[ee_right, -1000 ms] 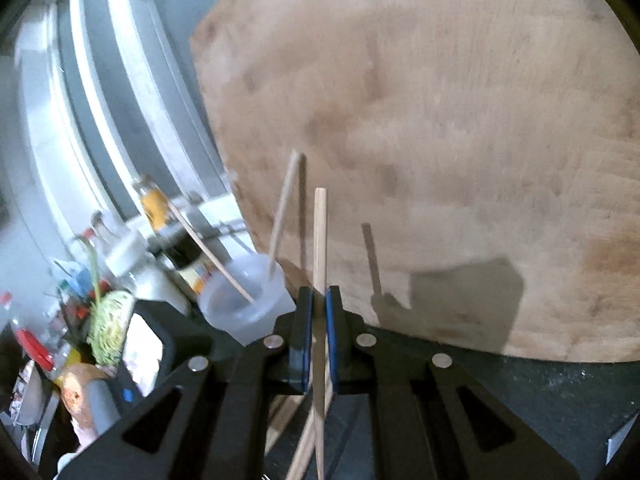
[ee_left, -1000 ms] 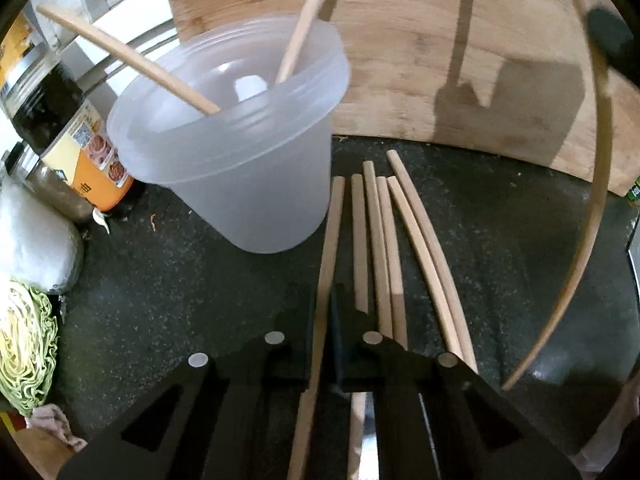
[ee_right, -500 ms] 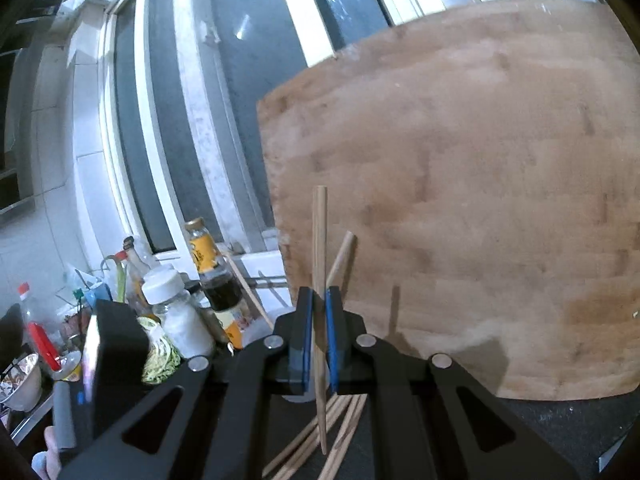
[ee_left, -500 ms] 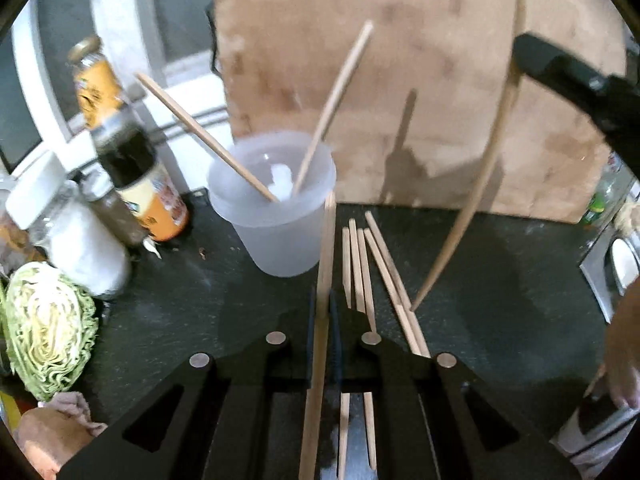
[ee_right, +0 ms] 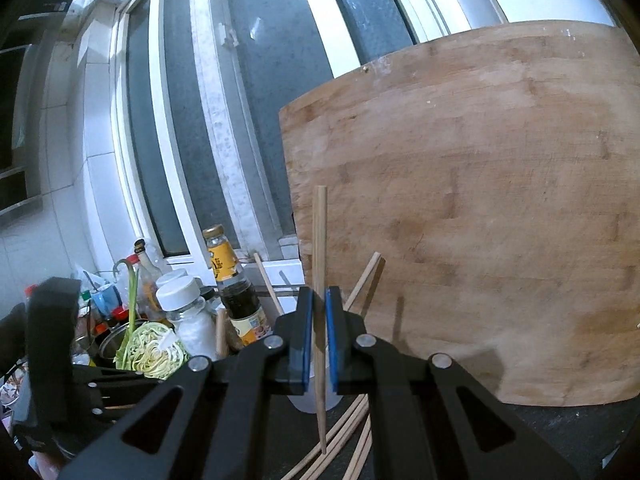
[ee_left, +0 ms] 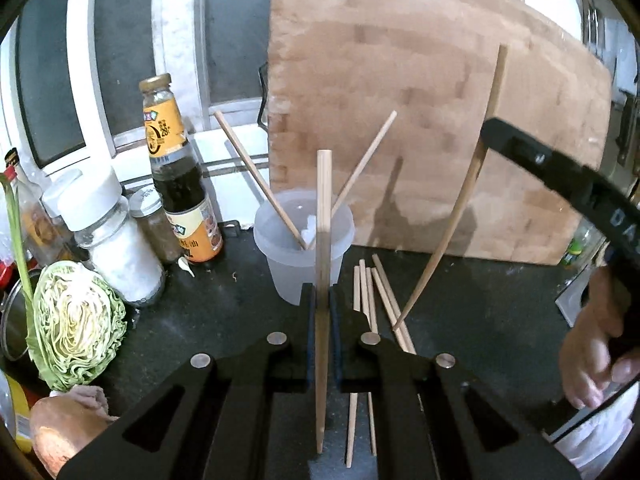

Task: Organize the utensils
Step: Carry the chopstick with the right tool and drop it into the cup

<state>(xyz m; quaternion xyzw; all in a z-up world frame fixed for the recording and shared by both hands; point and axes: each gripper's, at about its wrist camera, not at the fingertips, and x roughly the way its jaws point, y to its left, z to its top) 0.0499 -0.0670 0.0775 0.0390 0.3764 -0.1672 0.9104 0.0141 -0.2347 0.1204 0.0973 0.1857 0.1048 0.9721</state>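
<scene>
We are mid-carry: each gripper has a wooden chopstick lifted off the dark tabletop (ee_left: pixel 480 312), and neither stick has reached the cup yet. Going from largest to smallest, one big wooden cutting board (ee_left: pixel 420 128) leans upright against the window behind everything. One translucent plastic cup (ee_left: pixel 304 240) stands in front of the board's left part and already holds two chopsticks (ee_left: pixel 256 176) that splay out left and right over its rim. To its left stand one half cabbage (ee_left: pixel 76 320), cut face toward us, and one dark sauce bottle (ee_left: pixel 180 184) with an orange label, among other jars that we do not count. The left gripper (ee_left: pixel 323 320) is clamped on one chopstick (ee_left: pixel 323 208), held near its middle, roughly upright and right in front of the cup. The right gripper (ee_right: pixel 316 336) is clamped likewise on one chopstick (ee_right: pixel 319 240), hanging above and to the right of the cup. On the tabletop just right of the cup lie loose chopsticks (ee_left: pixel 366 288) in a tight bundle; we make out about five, though the left gripper hides part of them. As we judge it, the next move calls for bringing a stick's lower tip over the cup's mouth, lowering it inside, then letting go, one hand at a time so the sticks do not knock together.
</scene>
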